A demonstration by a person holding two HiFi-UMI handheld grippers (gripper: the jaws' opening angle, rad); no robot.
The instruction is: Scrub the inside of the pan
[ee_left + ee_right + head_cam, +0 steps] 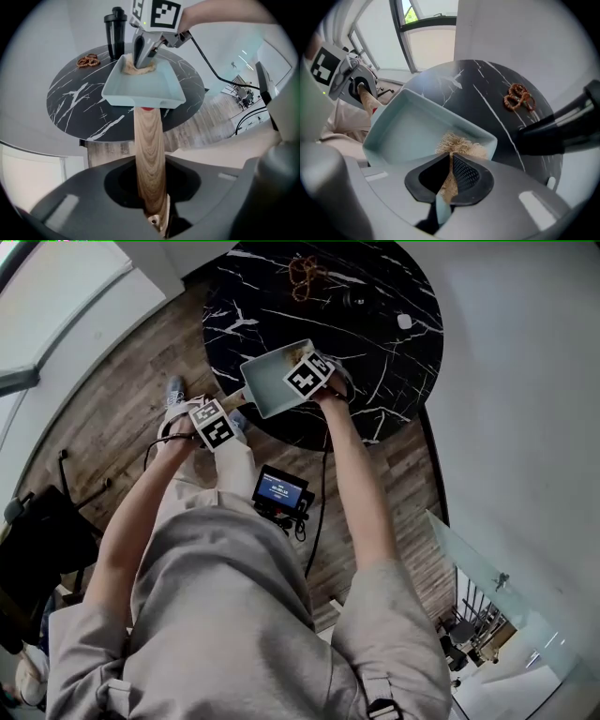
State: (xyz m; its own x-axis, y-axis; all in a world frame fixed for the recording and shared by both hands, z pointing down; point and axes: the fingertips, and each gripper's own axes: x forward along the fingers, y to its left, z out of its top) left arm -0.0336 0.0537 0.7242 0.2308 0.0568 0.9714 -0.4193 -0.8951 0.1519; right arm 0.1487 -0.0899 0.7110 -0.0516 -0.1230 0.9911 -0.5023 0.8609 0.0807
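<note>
At the left, we find the left gripper [152, 208] clenched on the end of the wooden handle [149, 150], holding the pale pan [140, 84] over the near edge of the black marble table [75, 103]; whether it rests there we cannot tell. At the right, the right gripper [450, 161] pinches a tuft of the fibrous scrubber [459, 144], which sits inside the pan against its far wall. We judge that hard scrubbing could pull the tuft free, or twist the pan about its handle

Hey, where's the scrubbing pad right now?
In the right gripper view, the scrubbing pad sits inside the pale blue pan, by the wall opposite its wooden handle, pinched between the fingers of the right gripper.
</note>
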